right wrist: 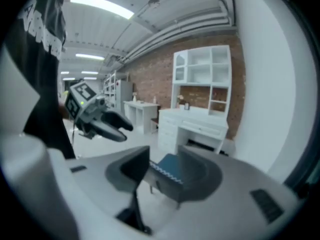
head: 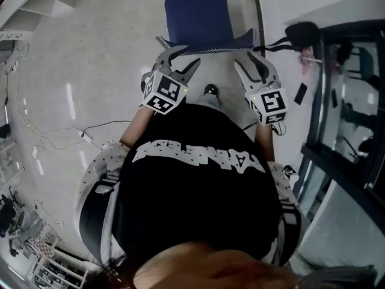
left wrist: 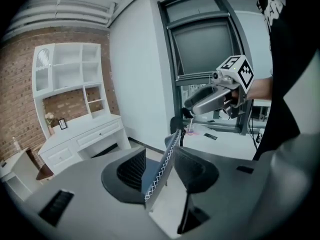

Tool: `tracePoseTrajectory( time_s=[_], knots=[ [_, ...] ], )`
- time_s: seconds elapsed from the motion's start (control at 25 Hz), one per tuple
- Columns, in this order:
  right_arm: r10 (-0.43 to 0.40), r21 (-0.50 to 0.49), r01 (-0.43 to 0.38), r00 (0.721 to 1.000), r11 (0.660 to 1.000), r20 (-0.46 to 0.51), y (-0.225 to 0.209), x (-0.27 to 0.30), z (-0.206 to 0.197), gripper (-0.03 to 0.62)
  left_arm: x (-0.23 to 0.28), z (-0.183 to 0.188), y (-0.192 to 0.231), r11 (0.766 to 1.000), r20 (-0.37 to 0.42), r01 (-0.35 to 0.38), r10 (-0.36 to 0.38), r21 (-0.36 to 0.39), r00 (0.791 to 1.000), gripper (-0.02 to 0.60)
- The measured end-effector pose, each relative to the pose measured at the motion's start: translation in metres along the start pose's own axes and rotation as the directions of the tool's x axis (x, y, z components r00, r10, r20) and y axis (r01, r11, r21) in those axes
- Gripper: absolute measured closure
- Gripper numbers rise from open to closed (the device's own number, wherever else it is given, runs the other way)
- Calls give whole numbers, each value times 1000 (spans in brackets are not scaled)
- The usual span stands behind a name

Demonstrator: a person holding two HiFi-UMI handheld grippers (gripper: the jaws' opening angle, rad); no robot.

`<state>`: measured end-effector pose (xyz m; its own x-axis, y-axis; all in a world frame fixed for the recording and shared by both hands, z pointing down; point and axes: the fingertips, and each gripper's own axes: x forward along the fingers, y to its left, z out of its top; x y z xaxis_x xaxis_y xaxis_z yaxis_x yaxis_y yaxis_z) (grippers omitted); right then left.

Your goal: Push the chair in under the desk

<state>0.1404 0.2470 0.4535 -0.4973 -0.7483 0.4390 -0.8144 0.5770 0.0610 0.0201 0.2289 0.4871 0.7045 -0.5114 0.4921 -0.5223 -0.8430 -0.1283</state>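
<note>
Chair (head: pixel 198 18) back between spread fingers (left wrist: pixel 131 170)

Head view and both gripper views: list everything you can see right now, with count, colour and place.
chair: one, blue seat, on the pale floor straight ahead
desk: one, white with a shelf hutch, against the wall beyond the chair
brick wall: one, red-brown, behind the desk
cable: at least one, dark, on the floor at left
window frame: one, black, at right
left gripper: one, grey, open, the chair back's stitched edge between its jaws
right gripper: one, grey, open, at the chair back's right end
shirt: one, black with white print, bottom of head view
</note>
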Motion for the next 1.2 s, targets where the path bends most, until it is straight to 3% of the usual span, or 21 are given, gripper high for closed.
tracePoseTrajectory(
  time_s=[0.32, 0.64, 0.92, 1.08, 1.2],
  knots=[
    [139, -175, -169, 975, 970, -172, -13, 36, -44, 399, 40, -28, -8, 997, -150, -56, 65, 60, 987, 371],
    [197, -357, -315, 924, 879, -328, -15, 69, -77, 390, 65, -59, 2, 988, -274, -104, 133, 115, 953, 370],
    [226, -411, -387, 893, 825, -388, -22, 88, -96, 390, 75, -73, 1, 985, -340, -130, 162, 114, 926, 370],
    [233, -421, -406, 885, 811, -403, -23, 94, -104, 391, 78, -77, 2, 980, -352, -161, 194, 120, 916, 371],
    [231, -431, -407, 885, 806, -404, -25, 97, -103, 430, 77, -78, 7, 976, -362, -171, 209, 135, 909, 399]
  ],
)
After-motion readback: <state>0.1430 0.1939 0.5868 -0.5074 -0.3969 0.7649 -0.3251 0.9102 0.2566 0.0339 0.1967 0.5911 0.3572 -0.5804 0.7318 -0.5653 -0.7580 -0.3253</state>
